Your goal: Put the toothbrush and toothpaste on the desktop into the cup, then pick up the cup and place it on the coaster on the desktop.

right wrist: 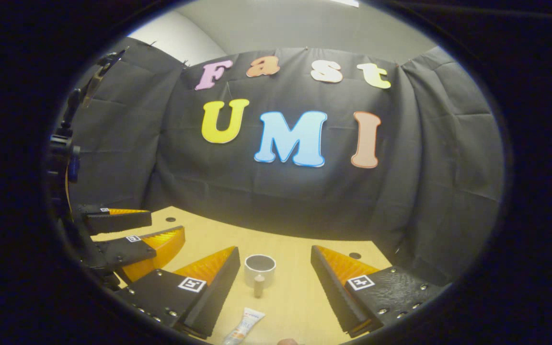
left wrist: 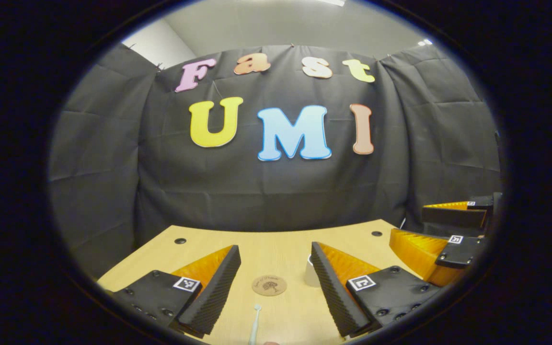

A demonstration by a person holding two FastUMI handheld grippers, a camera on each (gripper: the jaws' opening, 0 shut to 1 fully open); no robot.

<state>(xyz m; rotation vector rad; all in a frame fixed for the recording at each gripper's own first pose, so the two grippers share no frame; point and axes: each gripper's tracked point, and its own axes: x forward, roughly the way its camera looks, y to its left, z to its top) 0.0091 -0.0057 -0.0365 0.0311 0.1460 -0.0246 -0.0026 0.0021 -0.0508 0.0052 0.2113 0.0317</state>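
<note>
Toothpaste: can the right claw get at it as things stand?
Probably yes. The toothpaste lies flat on the desktop just ahead of the open right claw, nothing between; the cup stands farther back.

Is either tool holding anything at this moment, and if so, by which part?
Nothing is held. The left tool and right tool both hover open above the light wooden desktop, nothing between their fingers.

A pale cup [right wrist: 259, 271] stands upright and empty on the wooden table [right wrist: 285, 297], its handle facing the right gripper view. A white toothpaste [right wrist: 244, 327] tube lies flat just before it. A white toothbrush [left wrist: 255, 324] lies near a round brown coaster [left wrist: 269, 285], both apart from the cup
</note>
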